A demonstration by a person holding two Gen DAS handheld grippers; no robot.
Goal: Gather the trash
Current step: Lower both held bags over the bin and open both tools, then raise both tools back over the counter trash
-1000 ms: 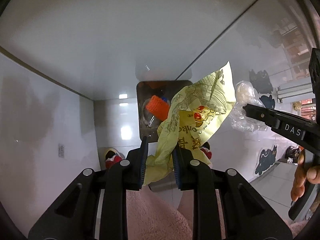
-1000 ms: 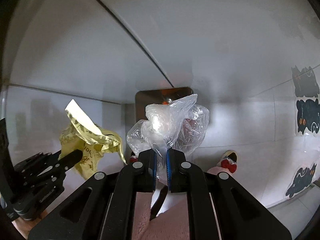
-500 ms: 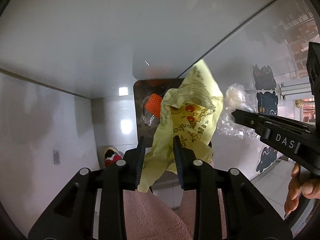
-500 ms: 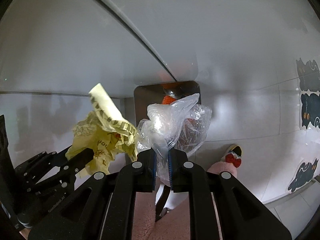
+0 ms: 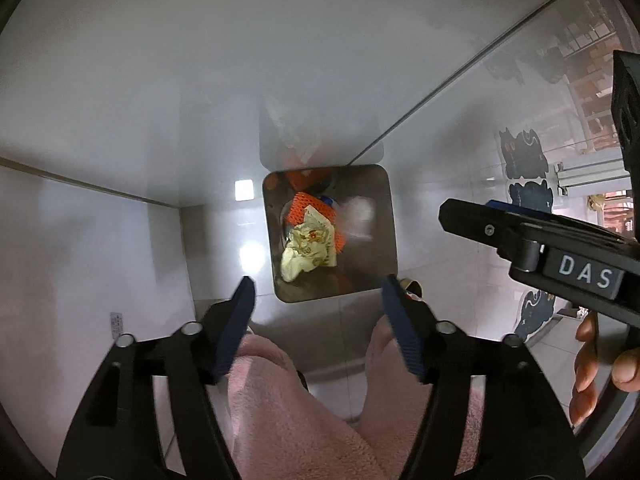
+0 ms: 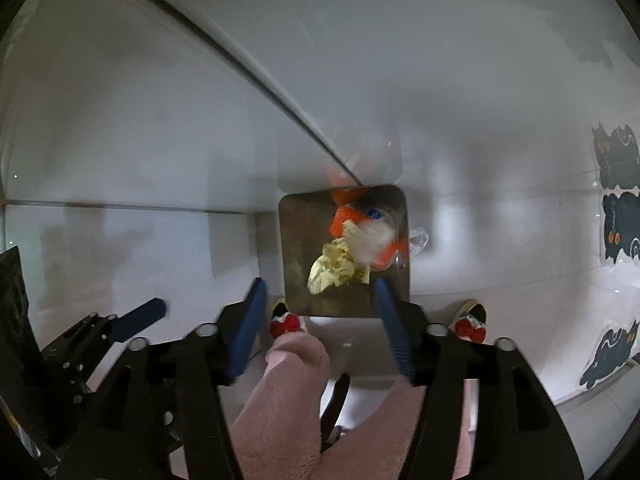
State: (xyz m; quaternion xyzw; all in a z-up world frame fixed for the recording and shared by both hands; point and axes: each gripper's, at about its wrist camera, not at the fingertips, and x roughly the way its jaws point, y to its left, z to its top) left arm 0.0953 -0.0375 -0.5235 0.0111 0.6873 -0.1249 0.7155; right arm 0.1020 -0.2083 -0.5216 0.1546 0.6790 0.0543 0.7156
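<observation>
1. "DAS" in white letters on a grey tag on the right gripper's point(image 5: 472, 216) body, left wrist view. No other readable writing; print on the wrapper is too small to read.
2. Yellow wrapper point(image 5: 306, 250): crumpled, pale yellow with small red marks, lies inside the metal bin point(image 5: 390, 220) on top of orange mesh point(image 5: 302, 210).
3. Clear plastic bag point(image 6: 374, 240): blurred white smear inside the bin, just beside the wrapper.
4. Left gripper point(image 5: 316, 312): jaws opening, wide apart, nothing between the pads, above the bin.
5. Right gripper point(image 6: 320, 312): jaws opening, wide, nothing held, above the bin.
6. Pink fleece legs point(image 5: 280, 420) and red-bowed slippers point(image 6: 470, 326) below.
</observation>
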